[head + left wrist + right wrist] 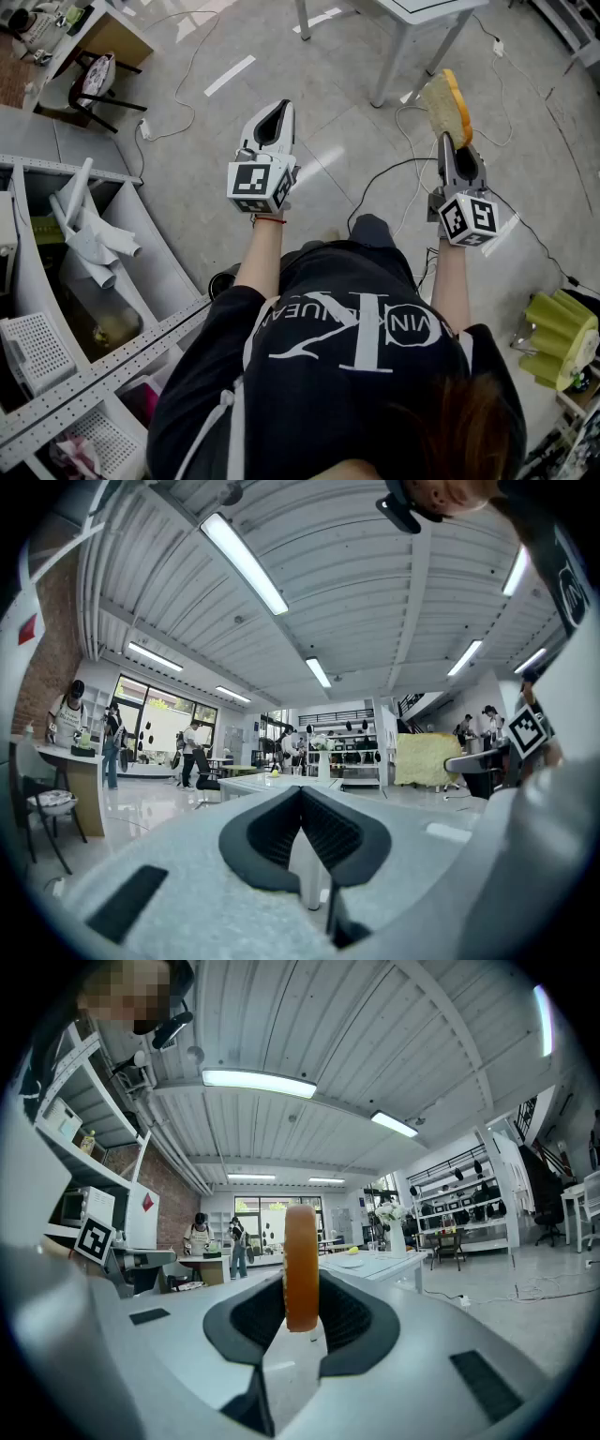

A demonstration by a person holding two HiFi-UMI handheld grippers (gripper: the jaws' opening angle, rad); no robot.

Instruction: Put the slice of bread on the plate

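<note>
The slice of bread (446, 108) stands on edge, held above the floor by my right gripper (452, 141), which is shut on its lower part. In the right gripper view the bread (301, 1260) shows edge-on, its orange-brown crust upright between the dark pads. My left gripper (272, 114) is held level to the left of it, its jaws together with nothing between them. In the left gripper view the closed jaws (302, 799) point into the room, and the pale bread (419, 759) shows off to the right. A white table (375, 1265) ahead carries a flat plate-like thing (351, 1262).
A white table's legs (403, 56) stand just beyond the grippers. Cables (394, 173) run across the grey floor. Shelving with a white basket (37, 347) lies at the left, a chair (94, 84) at the far left, a green object (558, 337) at the right. People (192, 752) stand far off.
</note>
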